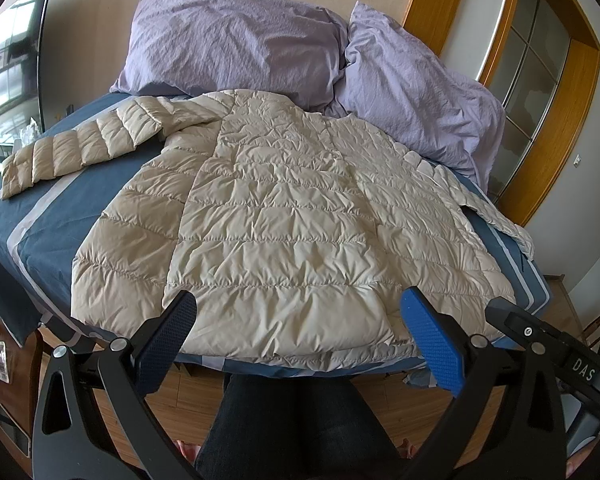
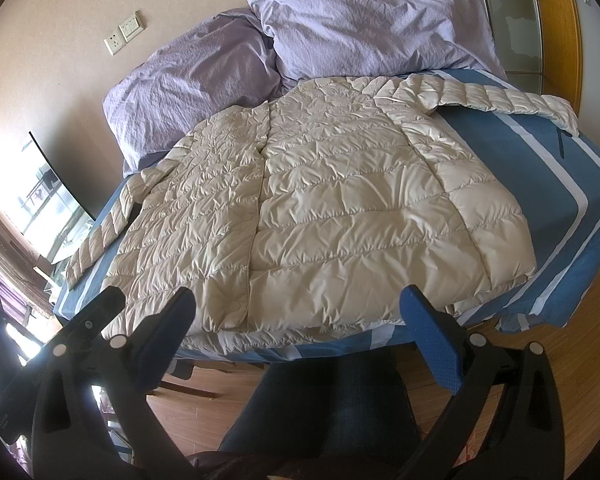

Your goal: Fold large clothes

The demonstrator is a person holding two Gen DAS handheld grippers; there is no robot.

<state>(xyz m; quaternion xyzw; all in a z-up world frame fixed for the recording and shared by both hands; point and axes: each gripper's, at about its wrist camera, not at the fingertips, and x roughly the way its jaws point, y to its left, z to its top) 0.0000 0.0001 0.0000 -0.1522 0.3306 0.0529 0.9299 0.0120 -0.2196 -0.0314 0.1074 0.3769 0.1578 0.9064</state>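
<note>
- The left hand-held gripper (image 1: 296, 320) hangs above the near edge of the bed, its fingers spread wide with nothing between them.
- The right hand-held gripper (image 2: 296, 316) is likewise wide apart and empty, just beside the left one; its black body shows at the right edge of the left wrist view.
- Below both, the person's dark trousers (image 1: 284, 420) stand on a wooden floor (image 2: 500, 364).
- The cream quilted jacket (image 1: 284, 220) lies spread flat on the bed, hem toward the grippers, collar toward the pillows.
- One sleeve (image 1: 72, 148) stretches out to the left; the other sleeve (image 2: 496, 98) reaches the right edge of the bed.
- A blue striped bedsheet (image 2: 560, 184) covers the bed.
- Two lilac pillows (image 1: 236, 40) (image 1: 416, 92) lean at the wall beyond the collar.
</note>
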